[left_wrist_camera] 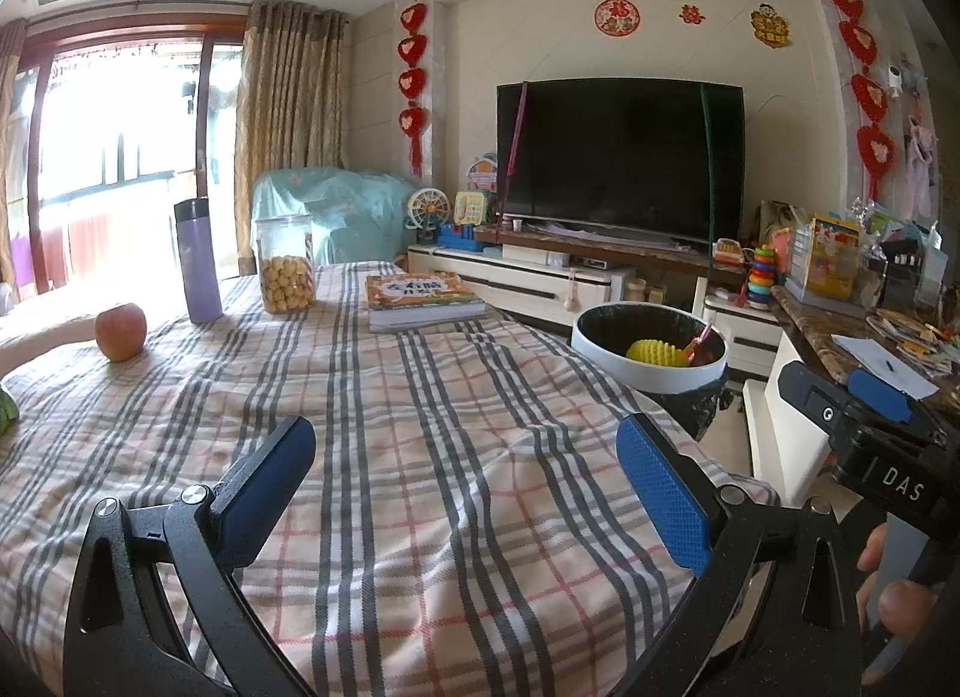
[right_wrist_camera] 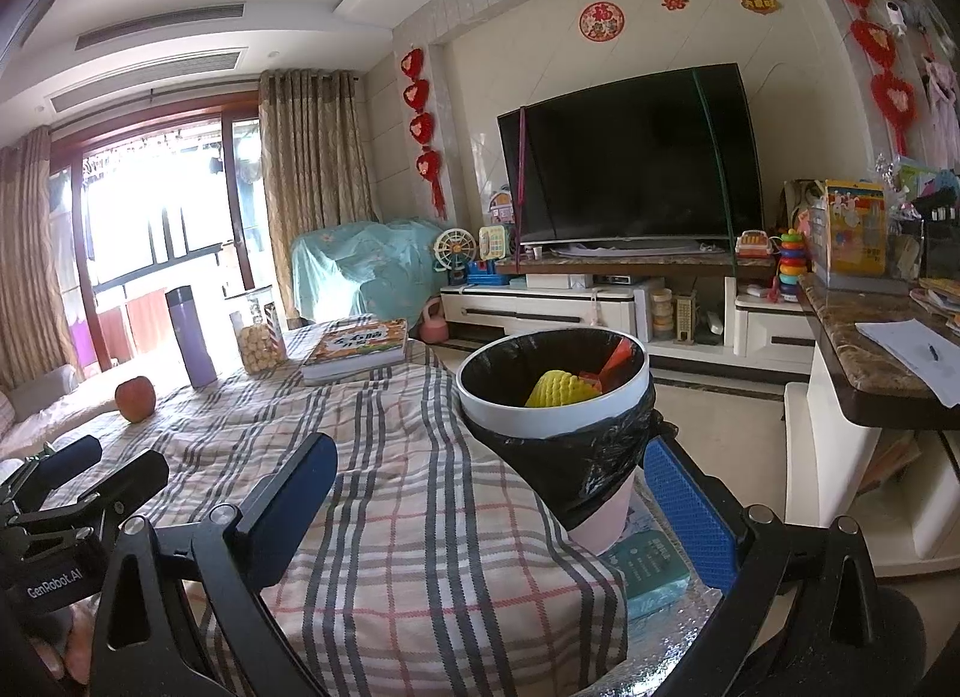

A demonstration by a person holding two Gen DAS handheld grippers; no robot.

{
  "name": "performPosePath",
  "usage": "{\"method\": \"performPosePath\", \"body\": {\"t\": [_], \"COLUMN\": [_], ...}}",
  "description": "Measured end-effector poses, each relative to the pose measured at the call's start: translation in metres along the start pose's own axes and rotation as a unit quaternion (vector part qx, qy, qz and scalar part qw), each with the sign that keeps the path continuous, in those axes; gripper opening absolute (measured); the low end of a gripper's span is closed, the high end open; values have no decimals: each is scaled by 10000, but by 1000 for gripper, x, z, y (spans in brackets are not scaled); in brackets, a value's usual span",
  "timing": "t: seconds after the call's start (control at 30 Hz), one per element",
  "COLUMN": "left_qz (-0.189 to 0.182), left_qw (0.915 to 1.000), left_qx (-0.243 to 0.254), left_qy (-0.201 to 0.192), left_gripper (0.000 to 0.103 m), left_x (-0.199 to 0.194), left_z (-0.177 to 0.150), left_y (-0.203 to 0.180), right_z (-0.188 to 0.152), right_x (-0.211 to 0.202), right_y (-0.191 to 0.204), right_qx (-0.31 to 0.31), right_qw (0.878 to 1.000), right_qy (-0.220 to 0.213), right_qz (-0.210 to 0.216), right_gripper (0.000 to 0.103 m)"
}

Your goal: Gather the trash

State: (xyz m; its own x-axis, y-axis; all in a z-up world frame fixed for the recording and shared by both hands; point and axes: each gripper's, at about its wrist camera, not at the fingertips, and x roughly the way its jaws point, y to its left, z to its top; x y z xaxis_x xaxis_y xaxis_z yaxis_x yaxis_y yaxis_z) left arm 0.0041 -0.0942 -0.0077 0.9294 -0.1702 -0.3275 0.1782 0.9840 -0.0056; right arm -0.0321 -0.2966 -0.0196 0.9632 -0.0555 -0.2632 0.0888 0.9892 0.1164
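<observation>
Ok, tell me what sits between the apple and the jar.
The purple flask stands between the apple and the jar on the checked cloth, clearest in the left wrist view.

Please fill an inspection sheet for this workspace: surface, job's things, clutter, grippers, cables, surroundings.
Surface: table covered by a plaid cloth.
Job's things: trash bin with black liner beside the table edge, holding a yellow foam net and red scraps.
Clutter: apple, purple flask, snack jar, book.
Grippers: left gripper open, empty; right gripper open, empty.
Cables: nothing seen.
Surroundings: television, cluttered counter.
</observation>
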Motion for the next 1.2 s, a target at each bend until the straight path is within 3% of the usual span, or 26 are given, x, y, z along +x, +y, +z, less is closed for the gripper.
{"method": "performPosePath", "body": {"t": [1.2], "left_qz": [-12], "left_qw": [10000], "left_qx": [-19], "left_qy": [27], "left_gripper": [103], "left_x": [0], "left_z": [-1], "left_y": [0], "right_z": [-1], "right_x": [4], "right_y": [5], "right_qx": [12], "right_qw": [9998], "right_qy": [126], "right_qz": [140], "right_gripper": [103]}}
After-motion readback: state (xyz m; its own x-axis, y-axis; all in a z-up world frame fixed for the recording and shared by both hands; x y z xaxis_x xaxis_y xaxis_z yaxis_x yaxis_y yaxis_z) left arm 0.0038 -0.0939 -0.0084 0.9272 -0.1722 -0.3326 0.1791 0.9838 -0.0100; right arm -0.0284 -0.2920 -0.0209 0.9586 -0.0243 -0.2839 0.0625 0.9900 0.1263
